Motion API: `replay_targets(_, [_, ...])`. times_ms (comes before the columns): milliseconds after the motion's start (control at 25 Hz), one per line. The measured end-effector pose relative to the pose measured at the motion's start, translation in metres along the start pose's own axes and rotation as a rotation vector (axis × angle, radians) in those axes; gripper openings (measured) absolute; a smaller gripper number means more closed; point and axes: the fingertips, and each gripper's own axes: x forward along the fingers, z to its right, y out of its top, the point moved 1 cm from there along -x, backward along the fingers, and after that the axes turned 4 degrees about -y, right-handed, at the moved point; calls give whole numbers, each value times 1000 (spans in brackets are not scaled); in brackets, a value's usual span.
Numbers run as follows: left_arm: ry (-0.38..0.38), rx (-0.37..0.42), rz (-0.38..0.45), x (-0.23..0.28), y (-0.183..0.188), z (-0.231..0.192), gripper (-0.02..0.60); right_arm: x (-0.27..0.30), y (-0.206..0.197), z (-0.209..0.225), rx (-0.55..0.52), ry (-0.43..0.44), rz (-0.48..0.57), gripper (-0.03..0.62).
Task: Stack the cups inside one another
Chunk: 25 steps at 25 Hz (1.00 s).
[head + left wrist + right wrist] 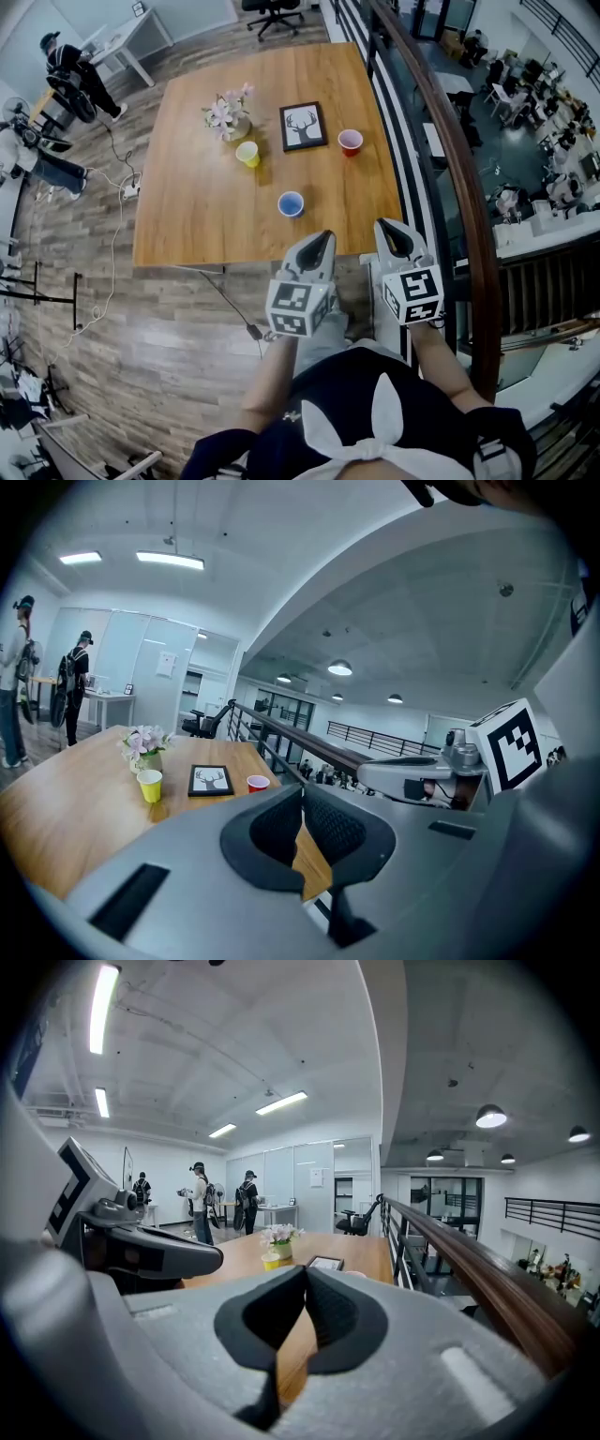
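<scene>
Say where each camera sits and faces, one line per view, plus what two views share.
Head view: on the person's head, facing steeply down at the table and cups; left gripper, right gripper, forearms, torso show.
Left gripper view: on the left gripper, facing along its shut jaws over the table; right gripper shows.
Right gripper view: on the right gripper, facing along its shut jaws over the table; left gripper shows.
Shared: both gripper views show the yellow cup and frame.
</scene>
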Motion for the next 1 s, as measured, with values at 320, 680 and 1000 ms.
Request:
replay_targets(320, [-9,10,20,22,24,-53,25,56,23,7,-15,-26,2,72])
replay_targets(680, [-15,20,37,32,38,-81,25,86,35,5,-74,-12,17,252])
replay_targets(1000, [-12,19,16,37,38,-95,25,107,37,15,-64,-20,2,275])
